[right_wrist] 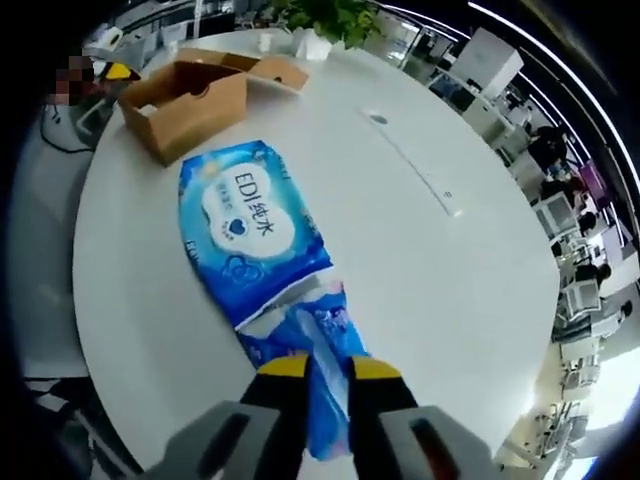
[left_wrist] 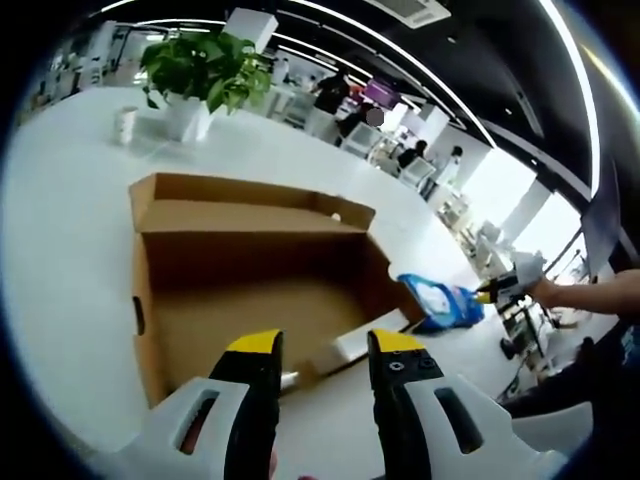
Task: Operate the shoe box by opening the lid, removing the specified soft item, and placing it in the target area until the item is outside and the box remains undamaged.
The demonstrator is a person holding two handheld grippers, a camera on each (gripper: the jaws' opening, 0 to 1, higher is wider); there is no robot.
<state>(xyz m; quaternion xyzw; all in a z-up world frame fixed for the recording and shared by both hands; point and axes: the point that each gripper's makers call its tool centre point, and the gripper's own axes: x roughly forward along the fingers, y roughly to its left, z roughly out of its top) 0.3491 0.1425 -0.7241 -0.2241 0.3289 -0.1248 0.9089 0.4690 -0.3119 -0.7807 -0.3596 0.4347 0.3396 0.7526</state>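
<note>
The blue wipes pack [right_wrist: 255, 235] lies flat on the white worktop [right_wrist: 430, 270], stretched from the middle of the right gripper view down to the bottom centre, well outside the shoe box [right_wrist: 195, 100]. Its crumpled near end sits pinched between the yellow-tipped right tongs [right_wrist: 325, 372], jaws closed tight on the wrapper. Upper left of that frame, the brown cardboard box stands open near the worktop's curved rim, apart from the pack, with bare white surface between them. To the right of the pack there is wide open worktop, running out to the round edge at the right of the frame.

In the left gripper view the pack [left_wrist: 442, 300] shows small at centre right, just beside the box's right-hand wall, held by the right tongs [left_wrist: 488, 290] coming in from the right edge. The open box [left_wrist: 250, 290] fills the middle, lid folded back toward the top, its inside bare cardboard. The left tongs [left_wrist: 325, 350] rise from the bottom centre, jaws parted, gripping nothing, just before the box's near edge. A potted plant [left_wrist: 200, 75] stands at upper left, well behind the box.
</note>
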